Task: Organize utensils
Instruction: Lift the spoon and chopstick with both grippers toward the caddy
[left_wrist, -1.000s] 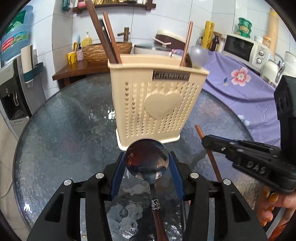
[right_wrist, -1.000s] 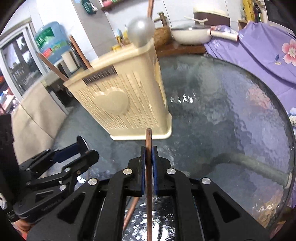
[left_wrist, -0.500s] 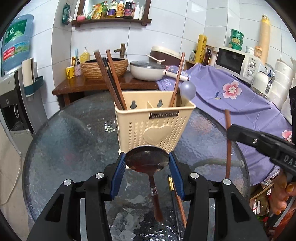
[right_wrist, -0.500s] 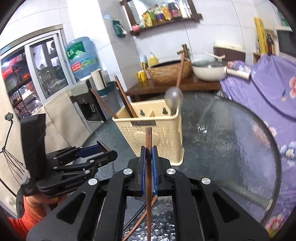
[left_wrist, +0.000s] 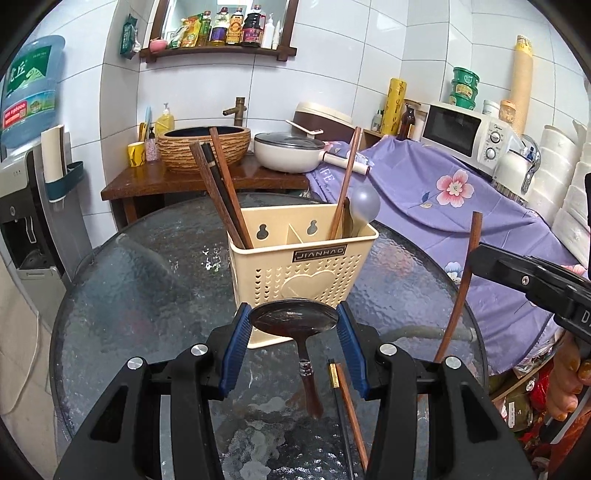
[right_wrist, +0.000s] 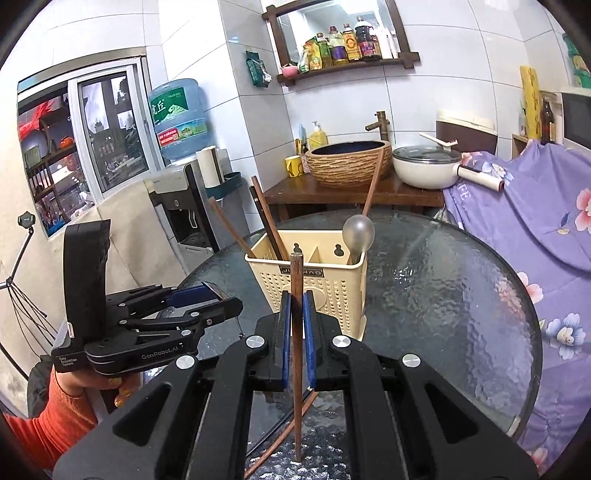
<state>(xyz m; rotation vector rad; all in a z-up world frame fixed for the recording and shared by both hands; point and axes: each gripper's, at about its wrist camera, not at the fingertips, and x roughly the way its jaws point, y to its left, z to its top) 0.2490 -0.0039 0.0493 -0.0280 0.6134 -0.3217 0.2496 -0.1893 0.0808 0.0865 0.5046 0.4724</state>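
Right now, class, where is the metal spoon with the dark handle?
In the left wrist view, the spoon sits between the left gripper's blue pads, just before the cream utensil holder.

White glossy tiles (left_wrist: 332, 74) are covering the walls and reflecting the room light. A dark wooden wall shelf (right_wrist: 347, 64) is carrying bottles above a wooden side table (left_wrist: 207, 179), where a woven basin (left_wrist: 205, 147) is sitting under a brass tap (right_wrist: 380, 120). A water dispenser (right_wrist: 177, 173) is standing by a sliding window (right_wrist: 85, 147). A purple floral cloth (left_wrist: 443, 188) is draping the counter below a microwave (left_wrist: 465, 133).
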